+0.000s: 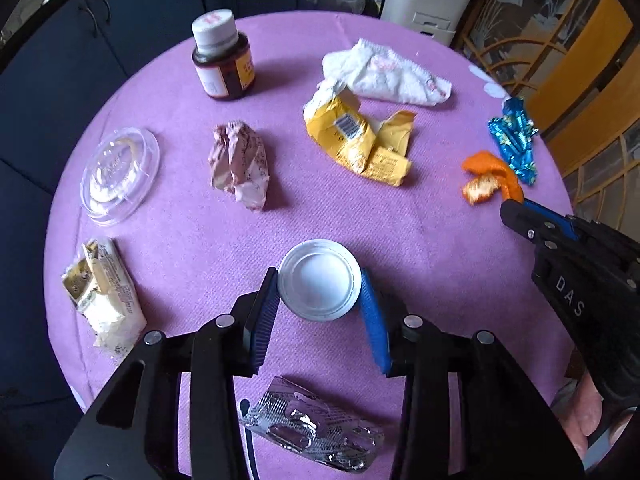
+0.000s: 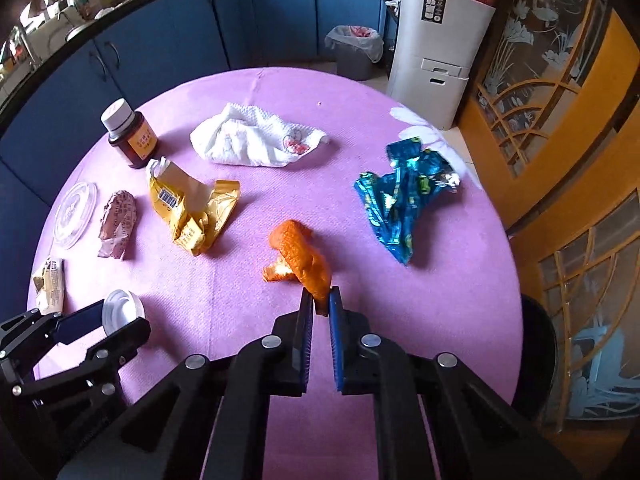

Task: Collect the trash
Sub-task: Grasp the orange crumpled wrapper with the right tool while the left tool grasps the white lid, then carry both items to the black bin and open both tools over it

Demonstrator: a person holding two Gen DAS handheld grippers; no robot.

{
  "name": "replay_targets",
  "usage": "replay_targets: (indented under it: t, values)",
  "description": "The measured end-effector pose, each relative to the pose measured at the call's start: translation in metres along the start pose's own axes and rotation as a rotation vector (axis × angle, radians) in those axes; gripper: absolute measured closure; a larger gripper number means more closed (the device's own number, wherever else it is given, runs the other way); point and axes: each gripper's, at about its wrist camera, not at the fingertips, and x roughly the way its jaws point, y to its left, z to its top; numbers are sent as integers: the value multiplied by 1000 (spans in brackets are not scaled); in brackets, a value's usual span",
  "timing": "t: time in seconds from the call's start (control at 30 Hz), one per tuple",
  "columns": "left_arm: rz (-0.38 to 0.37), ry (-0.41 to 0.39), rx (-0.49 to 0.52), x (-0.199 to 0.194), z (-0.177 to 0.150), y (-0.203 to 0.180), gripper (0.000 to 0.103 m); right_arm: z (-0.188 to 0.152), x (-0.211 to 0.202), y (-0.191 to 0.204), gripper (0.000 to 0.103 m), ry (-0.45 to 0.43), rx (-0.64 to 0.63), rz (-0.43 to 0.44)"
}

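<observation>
My left gripper [image 1: 319, 282] is shut on a white plastic lid [image 1: 319, 279], its blue pads touching both sides, just above the purple round table [image 1: 320, 216]. It also shows in the right wrist view [image 2: 120, 312]. My right gripper [image 2: 320, 300] is shut on the near tip of an orange peel [image 2: 300, 254], which lies on the table; the peel also shows in the left wrist view [image 1: 490, 176]. Scattered trash: a yellow wrapper [image 1: 356, 136], a white tissue [image 1: 384, 72], a blue foil wrapper [image 2: 400, 200], a pink crumpled paper [image 1: 240, 164].
A brown pill bottle [image 1: 222, 56] stands at the far left. A clear plastic lid [image 1: 120, 176], a cream wrapper [image 1: 104, 292] and a silver blister pack [image 1: 316, 424] lie near the edge. A lined bin [image 2: 354, 50] and a white cabinet [image 2: 440, 40] stand beyond the table.
</observation>
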Motion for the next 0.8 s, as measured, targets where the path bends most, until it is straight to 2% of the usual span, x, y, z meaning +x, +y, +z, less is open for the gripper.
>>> replay_targets:
  t: [0.27,0.8]
  values:
    - [3,-72,67,-29,2,-26,62,-7,-28,-25,94,-50,57,-5]
    - [-26,-130,249,-46,13,-142,62,-43,-69,-117,94,-110,226,-90]
